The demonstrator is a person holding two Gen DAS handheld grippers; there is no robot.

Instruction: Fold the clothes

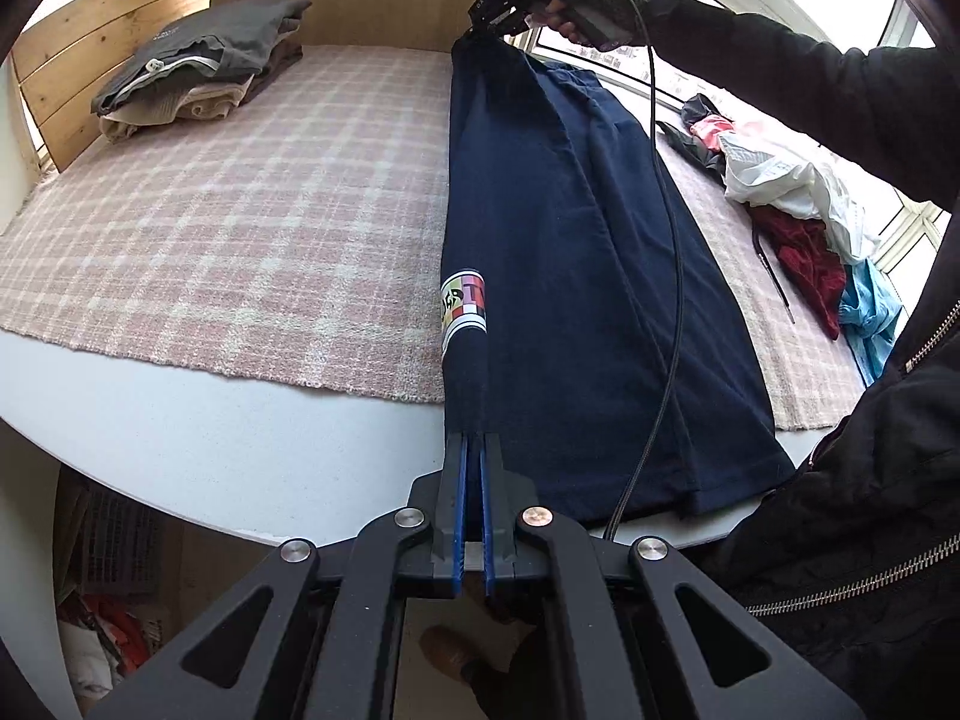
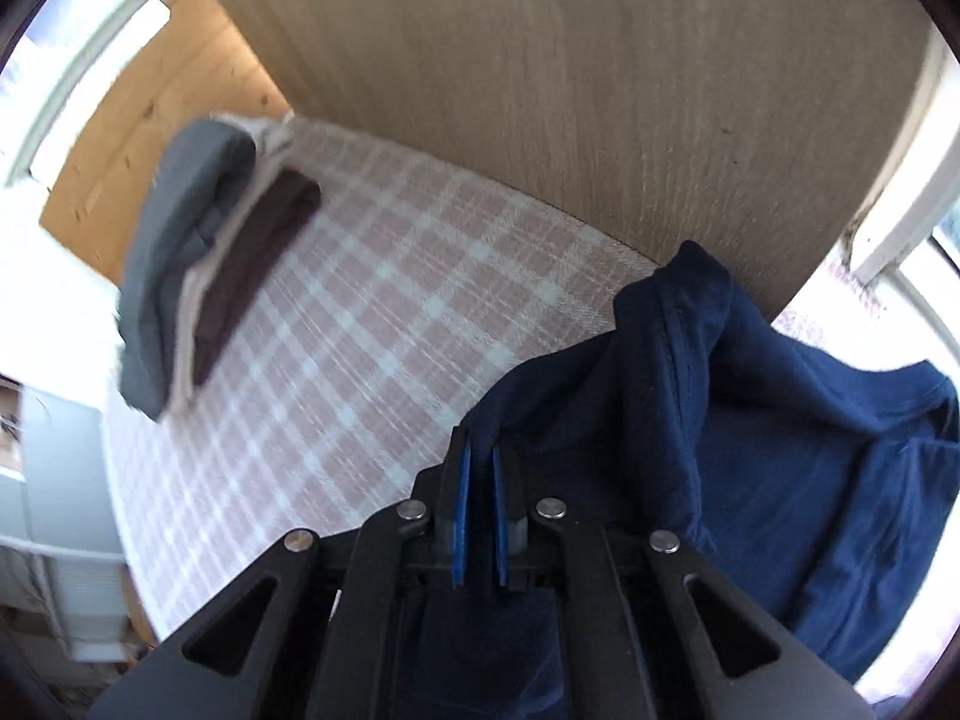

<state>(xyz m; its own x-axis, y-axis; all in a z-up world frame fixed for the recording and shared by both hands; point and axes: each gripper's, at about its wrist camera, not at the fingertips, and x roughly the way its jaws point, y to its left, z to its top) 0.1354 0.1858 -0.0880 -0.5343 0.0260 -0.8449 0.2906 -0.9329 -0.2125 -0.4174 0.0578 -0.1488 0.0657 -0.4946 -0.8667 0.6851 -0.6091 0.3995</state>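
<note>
We hold the soft, limp navy shirt (image 1: pixel 576 276) by its edge, left gripper (image 1: pixel 474 450) and right gripper (image 1: pixel 501 18) both pinched on cloth, best places for folding.

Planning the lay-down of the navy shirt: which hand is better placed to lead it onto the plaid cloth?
Probably right. The right tongs pinch the navy shirt over the plaid cloth; the left tongs grip it off the table edge.

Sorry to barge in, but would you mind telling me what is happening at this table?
A person is folding laundry with tongs in each hand. The left tongs and right tongs are each shut on the navy shirt, holding it stretched over the checked cloth. A folded stack sits at the back; an unfolded heap waits nearby.
</note>
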